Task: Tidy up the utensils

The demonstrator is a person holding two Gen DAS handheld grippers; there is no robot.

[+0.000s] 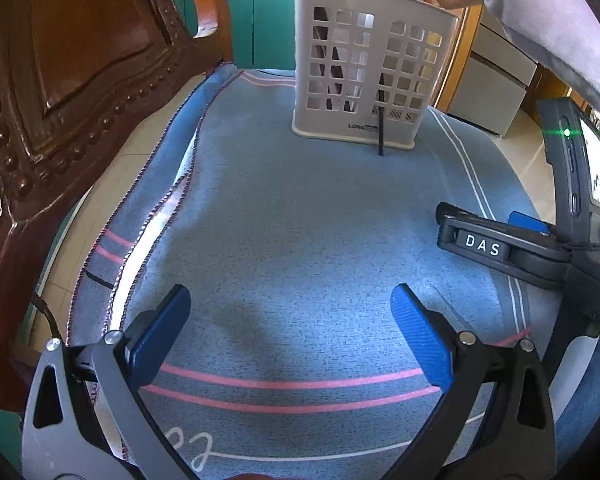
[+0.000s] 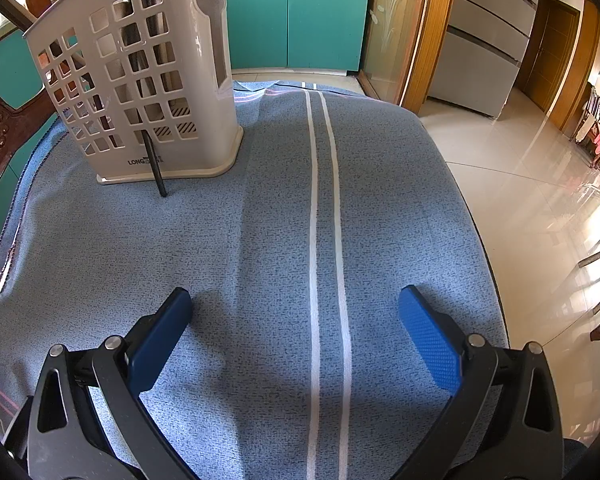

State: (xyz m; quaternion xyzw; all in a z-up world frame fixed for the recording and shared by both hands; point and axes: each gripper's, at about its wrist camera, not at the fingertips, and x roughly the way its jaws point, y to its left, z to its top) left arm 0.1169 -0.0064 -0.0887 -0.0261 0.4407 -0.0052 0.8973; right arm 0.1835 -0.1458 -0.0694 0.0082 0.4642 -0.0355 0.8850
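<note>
Both hand-held grippers, left [image 1: 290, 308] and right [image 2: 296, 310], gape empty; other gripper reads "DAS".

Bright daylight, floor [image 2: 540, 184] glare, soft shadows, fisheye-warped edges

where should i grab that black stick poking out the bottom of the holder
Grip the black stick on its exposed lower end, coming from the front of the utensil holder. Only that part sticks through the grid onto the cloth; the rest is inside.
</note>
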